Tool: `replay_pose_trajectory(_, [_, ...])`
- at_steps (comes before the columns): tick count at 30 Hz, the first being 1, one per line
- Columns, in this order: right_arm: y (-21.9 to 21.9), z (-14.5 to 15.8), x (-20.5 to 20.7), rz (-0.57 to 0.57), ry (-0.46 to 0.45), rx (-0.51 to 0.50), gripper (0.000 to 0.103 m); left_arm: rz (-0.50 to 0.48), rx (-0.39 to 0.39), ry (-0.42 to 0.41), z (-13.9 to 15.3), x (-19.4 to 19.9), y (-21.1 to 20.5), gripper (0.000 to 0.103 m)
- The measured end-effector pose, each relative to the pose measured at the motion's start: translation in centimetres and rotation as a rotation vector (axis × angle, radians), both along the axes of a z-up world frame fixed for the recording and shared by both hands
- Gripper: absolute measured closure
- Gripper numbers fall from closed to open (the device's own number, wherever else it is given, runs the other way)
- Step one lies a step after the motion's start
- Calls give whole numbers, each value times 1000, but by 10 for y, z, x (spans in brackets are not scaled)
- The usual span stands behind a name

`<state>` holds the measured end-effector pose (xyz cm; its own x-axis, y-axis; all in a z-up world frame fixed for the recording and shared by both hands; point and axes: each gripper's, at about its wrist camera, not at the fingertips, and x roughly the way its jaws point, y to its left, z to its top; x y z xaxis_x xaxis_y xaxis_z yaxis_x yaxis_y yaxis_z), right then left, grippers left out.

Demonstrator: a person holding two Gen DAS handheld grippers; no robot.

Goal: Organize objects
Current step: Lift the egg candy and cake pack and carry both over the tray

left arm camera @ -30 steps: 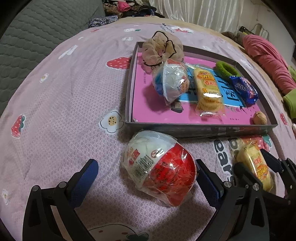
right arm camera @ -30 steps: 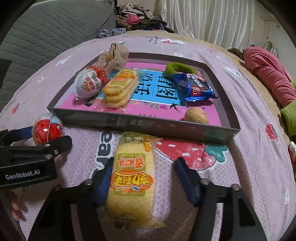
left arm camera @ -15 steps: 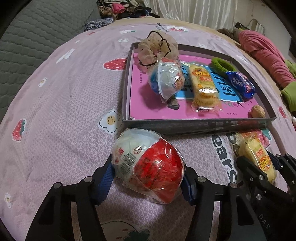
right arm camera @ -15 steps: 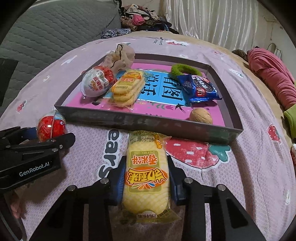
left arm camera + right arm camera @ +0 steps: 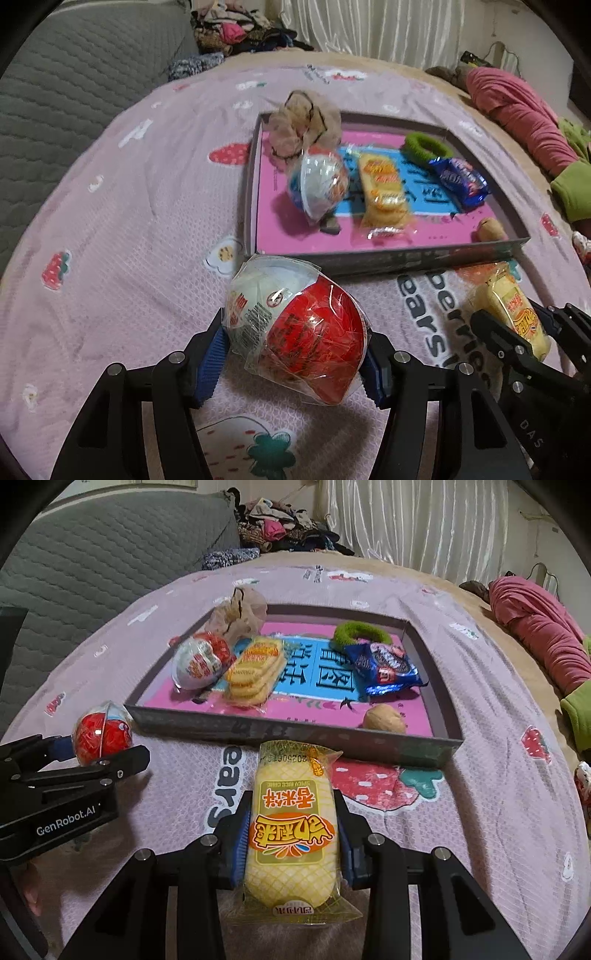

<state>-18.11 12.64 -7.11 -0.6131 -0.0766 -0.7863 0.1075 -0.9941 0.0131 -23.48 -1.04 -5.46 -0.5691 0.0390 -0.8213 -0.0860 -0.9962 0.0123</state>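
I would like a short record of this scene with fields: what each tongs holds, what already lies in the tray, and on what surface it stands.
left tongs: shut on the red and white toy egg, outside the tray
right tongs: shut on the yellow rice cracker pack, outside the tray
tray: grey rim, pink and blue floor, on the pink strawberry blanket
in tray: second toy egg, second cracker pack, blue snack packet, green hair ring, beige scrunchie, walnut

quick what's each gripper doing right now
Left gripper: closed on the red and white toy egg.
Right gripper: closed on the yellow snack pack.
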Motion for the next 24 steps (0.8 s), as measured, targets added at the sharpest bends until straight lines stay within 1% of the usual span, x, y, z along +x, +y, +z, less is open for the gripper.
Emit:
replay_pose_trajectory(4, [0, 17, 12, 5, 36, -5, 64, -3, -3, 42, 18, 11, -1, 39])
replay_pose_trajectory(14, [-4, 64, 44, 29, 140, 19, 64, -15, 22, 116, 59, 39, -3, 39])
replay_pose_trajectory(18, [-4, 78, 53, 31, 178, 9, 64, -29, 27, 148, 76, 49, -1, 39])
replay_pose_trajectory(24, [-2, 107, 69, 28, 249, -1, 64, -43, 35, 203, 101, 65, 3, 39])
